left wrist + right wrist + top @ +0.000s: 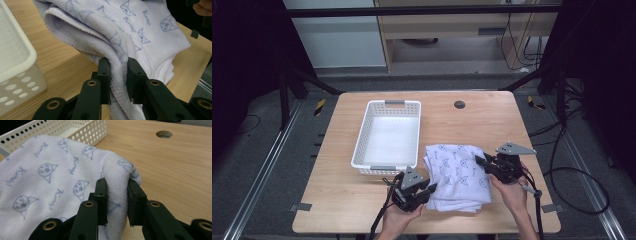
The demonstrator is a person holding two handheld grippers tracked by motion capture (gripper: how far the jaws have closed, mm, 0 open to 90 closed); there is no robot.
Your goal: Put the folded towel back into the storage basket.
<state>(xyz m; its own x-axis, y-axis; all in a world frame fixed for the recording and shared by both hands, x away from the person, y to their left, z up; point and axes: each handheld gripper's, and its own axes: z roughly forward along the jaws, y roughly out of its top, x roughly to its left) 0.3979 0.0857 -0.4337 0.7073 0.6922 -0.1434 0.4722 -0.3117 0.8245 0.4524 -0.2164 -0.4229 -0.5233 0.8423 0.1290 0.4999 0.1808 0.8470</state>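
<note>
High view: folded white towel (458,176) with pale blue cartoon print, lying at the near right of the wooden table (337,200), just beside the white perforated basket (388,135), which sits empty left of centre. Left gripper (428,190) clamps the towel's near-left edge; right gripper (481,161) clamps its right edge. Step judged: both-handed pick-up of the towel, likely bound for the basket; next move calls for an even lift with both grips kept tight so the folds do not spill, then a carry to the left over the basket rim. Round cable hole (459,104) at the far edge; dark floor, floor rails and cables around the table. Left gripper view: jaws pressed shut on a stitched bundle of towel layers (117,62); basket wall (17,75) at left; table bare beneath. Right gripper view: jaws pinched on a rounded fold of towel (117,177); basket (82,130) beyond, cable hole (164,134) farther off.
</note>
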